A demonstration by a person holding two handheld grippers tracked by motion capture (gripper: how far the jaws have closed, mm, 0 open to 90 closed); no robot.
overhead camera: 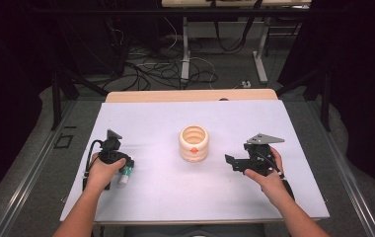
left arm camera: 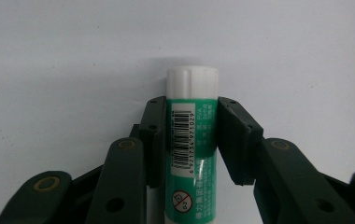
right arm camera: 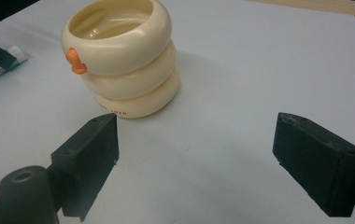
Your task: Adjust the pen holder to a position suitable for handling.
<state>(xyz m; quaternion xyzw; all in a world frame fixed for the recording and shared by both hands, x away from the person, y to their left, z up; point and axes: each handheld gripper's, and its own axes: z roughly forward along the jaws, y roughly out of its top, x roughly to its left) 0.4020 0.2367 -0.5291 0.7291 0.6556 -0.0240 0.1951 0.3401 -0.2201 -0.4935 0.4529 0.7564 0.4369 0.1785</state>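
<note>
A green glue stick [left arm camera: 192, 144] with a white cap lies on the white table [overhead camera: 175, 192]. My left gripper [left arm camera: 192, 109] is shut on it, its two black pads pressing the stick's sides just below the cap. From above, that gripper [overhead camera: 125, 167] sits at the table's left with the glue stick [overhead camera: 125, 176] under the hand. My right gripper [overhead camera: 232, 163] rests at the right, open with nothing between its jaws [right arm camera: 196, 135]. It points at a cream ringed cup [right arm camera: 124, 60] with an orange mark, which stands upright mid-table [overhead camera: 194, 143].
The table's wooden far edge [overhead camera: 190, 95] lies behind the cup. Beyond it are desk legs and loose cables [overhead camera: 175, 64] on the floor. In the right gripper view, the glue stick [right arm camera: 0, 67] shows at the far left edge.
</note>
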